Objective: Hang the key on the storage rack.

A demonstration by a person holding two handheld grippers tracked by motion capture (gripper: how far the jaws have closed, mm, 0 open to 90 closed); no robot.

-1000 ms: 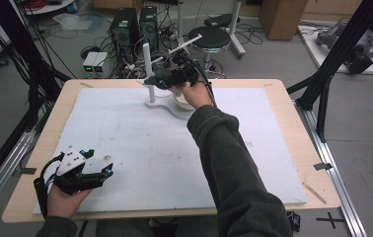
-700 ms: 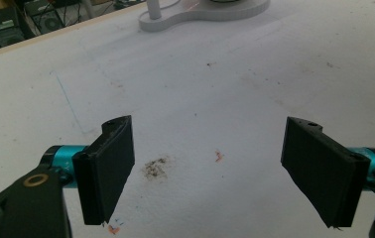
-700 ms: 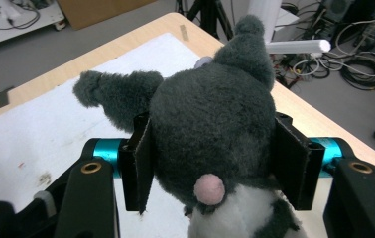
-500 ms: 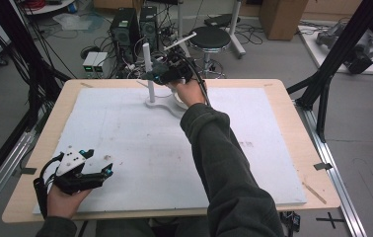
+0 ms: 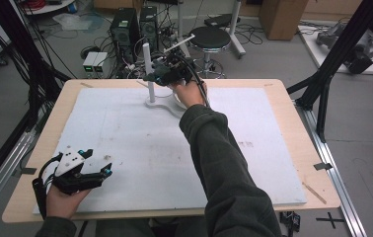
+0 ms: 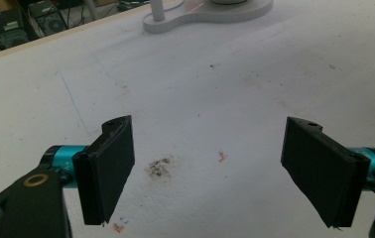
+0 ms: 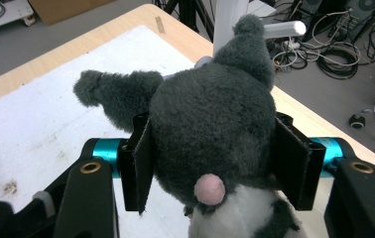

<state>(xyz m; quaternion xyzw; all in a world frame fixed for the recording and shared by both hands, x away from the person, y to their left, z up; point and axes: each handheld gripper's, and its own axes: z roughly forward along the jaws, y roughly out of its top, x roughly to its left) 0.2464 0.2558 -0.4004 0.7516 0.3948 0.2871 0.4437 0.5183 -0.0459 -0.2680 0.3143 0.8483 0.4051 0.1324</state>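
While my left tongs [image 5: 106,171] rest low at the near left corner of the tabletop [image 5: 283,98], their jaws stand wide apart with nothing between them, only the stained white mat [image 6: 215,89] showing through the gap. Farther along, at the far middle of the mat, stands a white stand [image 5: 151,81] with an upright post on a flat base. Just beside that post I hold my right tongs [image 5: 161,75] up off the mat, and they are closed around a grey plush toy [image 7: 210,124].

From the right gripper view the pads [image 7: 290,161] press the toy's round head from both sides, an ear [image 7: 111,94] sticking out to one side, a pink spot and a white patch below.

I judge the toy light and very soft: the stuffing will give under the jaws, so the hold can shift or the toy can sag and swing. Fur is not slippery, and nothing here is fragile. The head looks the best place to grip, being the fullest and firmest part; an ear would only flop.
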